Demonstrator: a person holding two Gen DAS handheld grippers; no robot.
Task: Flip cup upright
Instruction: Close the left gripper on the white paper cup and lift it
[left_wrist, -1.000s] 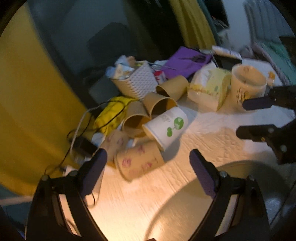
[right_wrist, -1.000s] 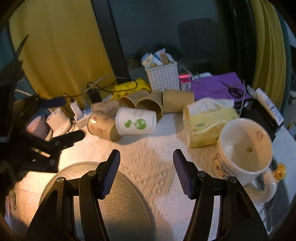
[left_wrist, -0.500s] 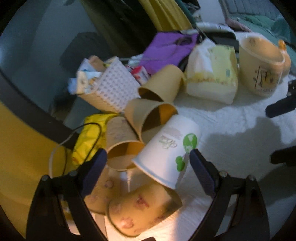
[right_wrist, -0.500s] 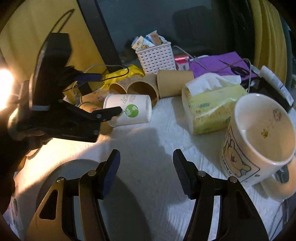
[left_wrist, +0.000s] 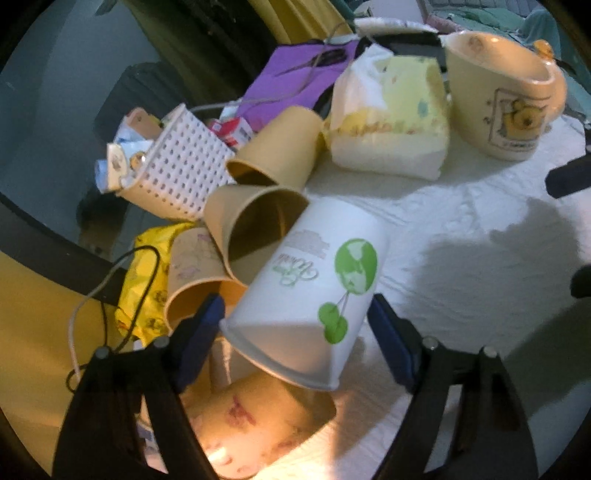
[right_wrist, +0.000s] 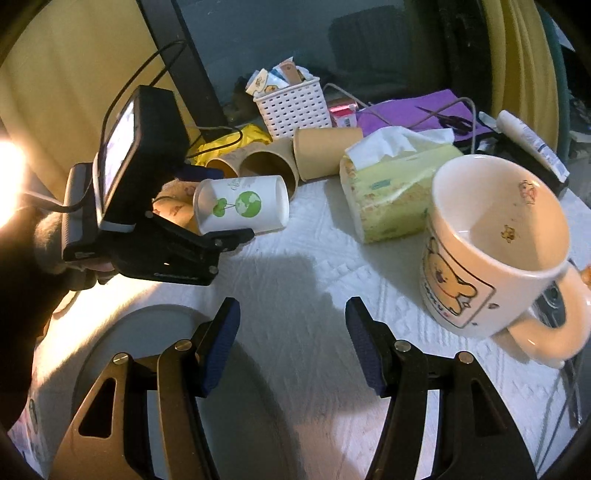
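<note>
left gripper (left_wrist: 295, 321): spread, fingers set either side of the white paper cup with green globe print (left_wrist: 314, 288), no contact discernible | cup: laid on its side among brown paper cups (left_wrist: 255, 225) | right gripper (right_wrist: 291, 332): spread, nothing held

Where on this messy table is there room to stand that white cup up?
Bare white cloth lies between the white cup, the tissue pack and the big mug. Behind the cup it is crowded: brown cups and basket.

No lettering is legible; the white cup (left_wrist: 314, 284) bears only blurred green script
</note>
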